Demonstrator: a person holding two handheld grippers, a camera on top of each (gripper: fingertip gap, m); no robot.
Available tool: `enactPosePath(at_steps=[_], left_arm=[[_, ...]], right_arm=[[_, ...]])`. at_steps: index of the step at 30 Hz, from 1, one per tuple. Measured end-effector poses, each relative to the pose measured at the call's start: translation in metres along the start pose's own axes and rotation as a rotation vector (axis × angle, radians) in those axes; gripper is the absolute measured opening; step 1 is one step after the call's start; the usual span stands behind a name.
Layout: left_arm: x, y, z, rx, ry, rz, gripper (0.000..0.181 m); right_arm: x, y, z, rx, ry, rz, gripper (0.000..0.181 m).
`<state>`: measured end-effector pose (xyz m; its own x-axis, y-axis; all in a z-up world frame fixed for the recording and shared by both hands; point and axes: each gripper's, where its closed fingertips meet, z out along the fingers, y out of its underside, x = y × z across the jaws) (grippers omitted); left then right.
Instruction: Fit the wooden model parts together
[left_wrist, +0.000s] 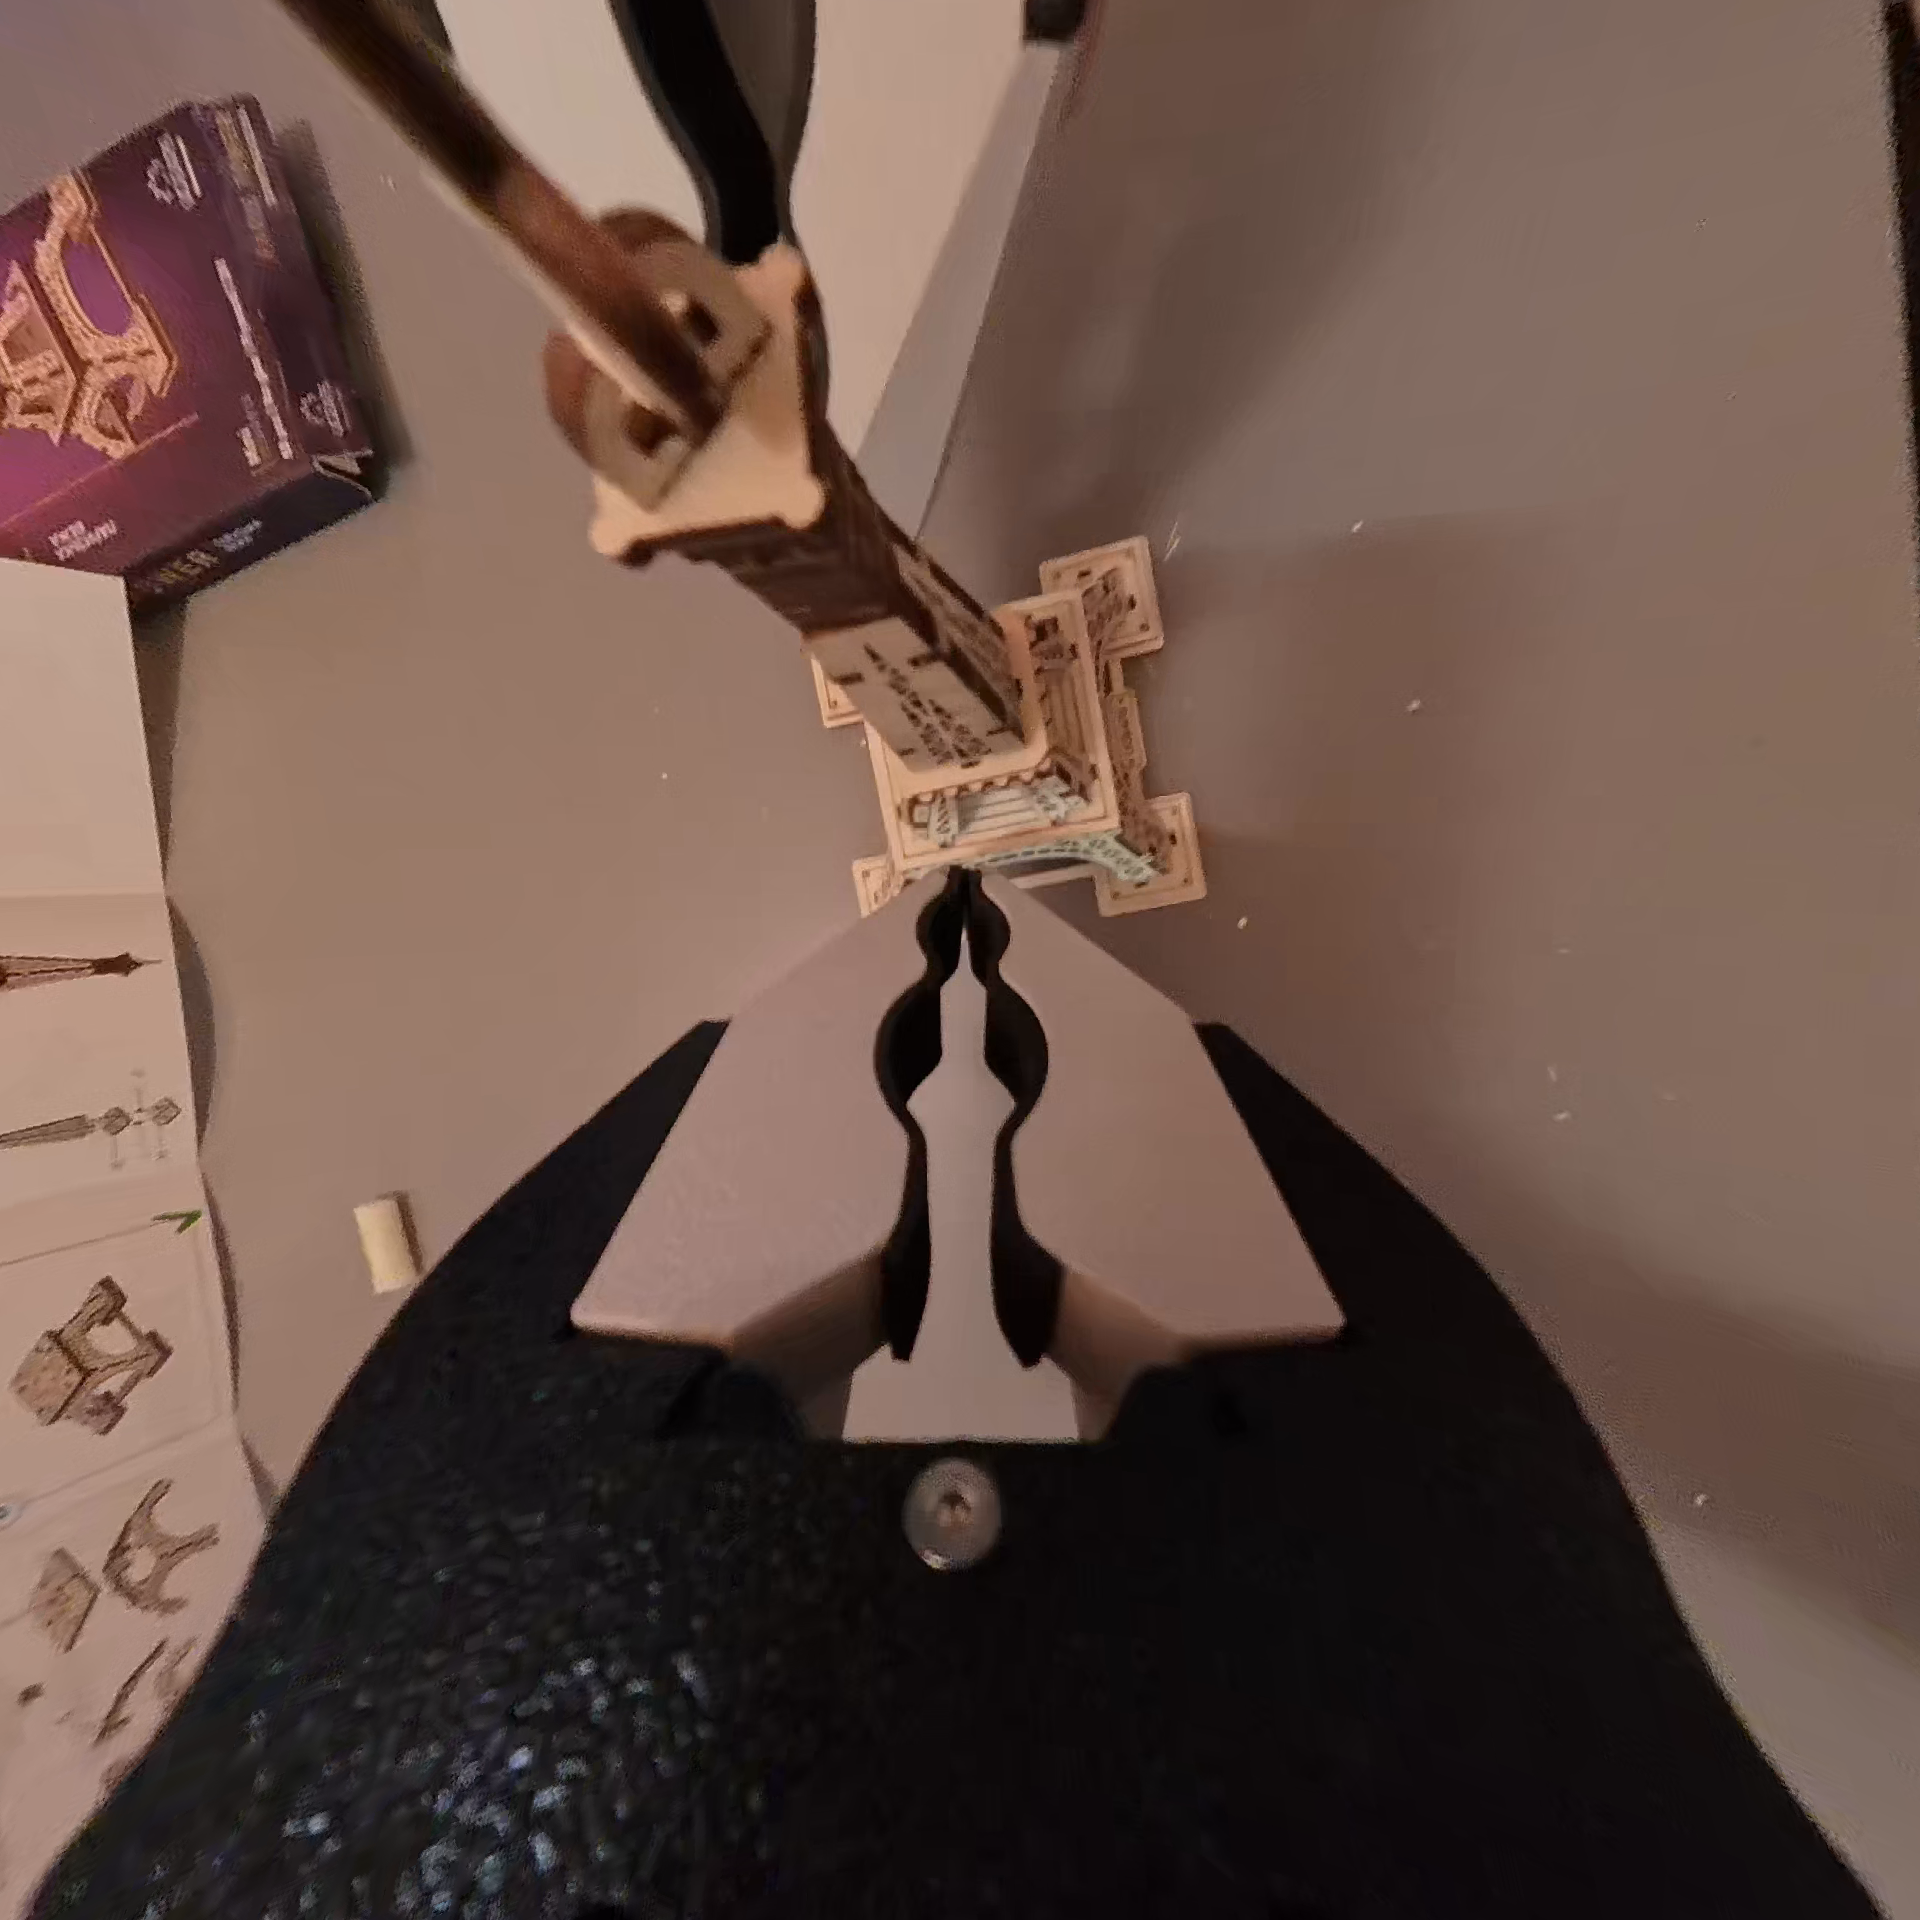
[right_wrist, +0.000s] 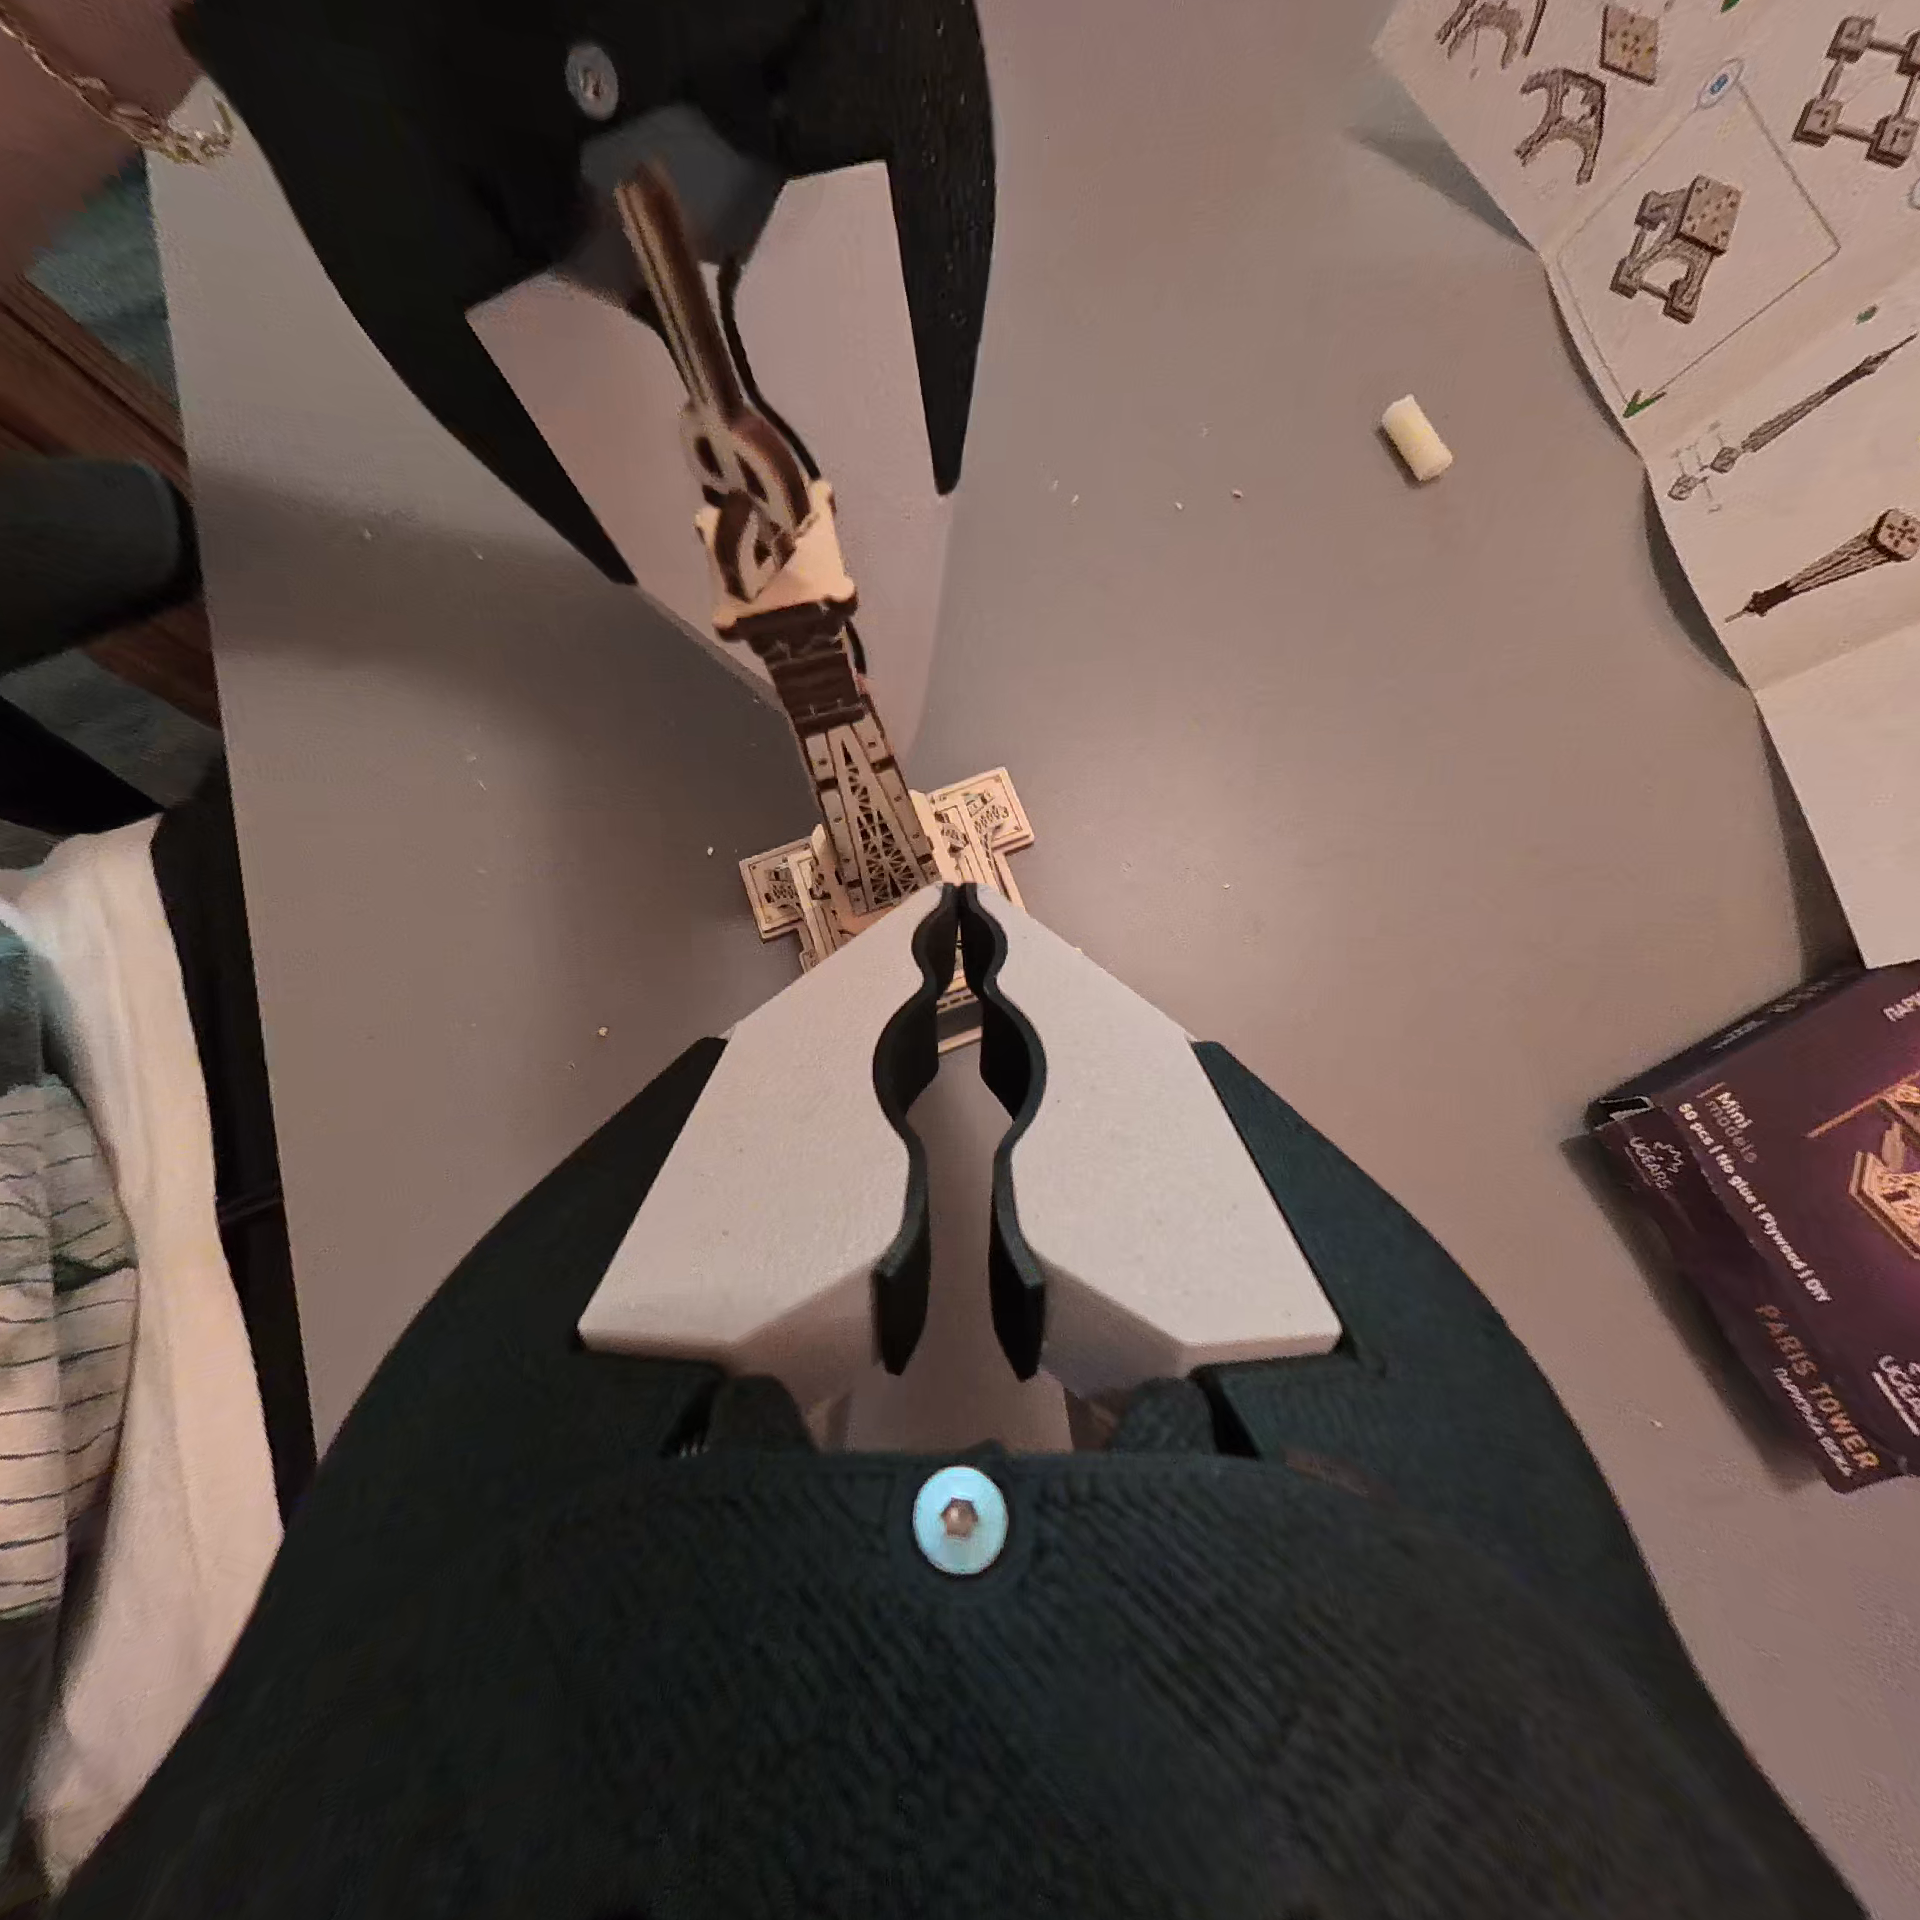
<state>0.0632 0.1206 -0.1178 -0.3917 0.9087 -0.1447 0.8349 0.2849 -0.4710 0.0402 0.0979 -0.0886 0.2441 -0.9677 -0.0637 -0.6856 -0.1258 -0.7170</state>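
Observation:
A wooden tower model (left_wrist: 935, 665) stands upright on its cross-shaped base (left_wrist: 1153, 862) on a grey table. Its dark spire (left_wrist: 468, 135) leans toward the camera. My left gripper (left_wrist: 961, 883) is shut, with its tips at the near edge of the base by the arch. In the right wrist view the tower (right_wrist: 852, 810) rises from its base (right_wrist: 774, 883). My right gripper (right_wrist: 956, 896) is shut, with its tips over the base on the opposite side. I cannot tell whether either gripper pinches any wood. The left gripper's black body (right_wrist: 416, 208) shows behind the spire.
A purple kit box (left_wrist: 177, 343) (right_wrist: 1787, 1226), an instruction sheet (left_wrist: 83, 1299) (right_wrist: 1714, 260) and a small pale cylinder (left_wrist: 387, 1242) (right_wrist: 1408, 440) lie around the tower. A wrist with a chain bracelet (right_wrist: 156, 114) and a striped cloth (right_wrist: 62, 1247) lie beyond the table's edge. My hands' fingertips stand some 5 centimetres from each other. Both grippers' tips are roughly 20 centimetres from the small pale cylinder (right_wrist: 1408, 440). Seen from the left wrist view (left_wrist: 392, 1244) as well.

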Motion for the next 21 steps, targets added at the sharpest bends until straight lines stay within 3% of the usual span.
enactPosePath(at_steps=[5,11,21], left_arm=[[0.003,-0.021,-0.017,0.166,0.014,-0.006,0.000],[0.010,-0.025,-0.016,0.160,0.008,0.090,0.000],[0.012,-0.026,-0.008,0.116,-0.018,0.163,0.000]], right_arm=[[0.000,-0.001,0.003,-0.035,-0.021,0.021,0.000],[-0.001,-0.002,0.007,-0.064,-0.089,0.078,0.000],[0.001,0.003,0.010,-0.137,-0.061,0.099,0.000]])
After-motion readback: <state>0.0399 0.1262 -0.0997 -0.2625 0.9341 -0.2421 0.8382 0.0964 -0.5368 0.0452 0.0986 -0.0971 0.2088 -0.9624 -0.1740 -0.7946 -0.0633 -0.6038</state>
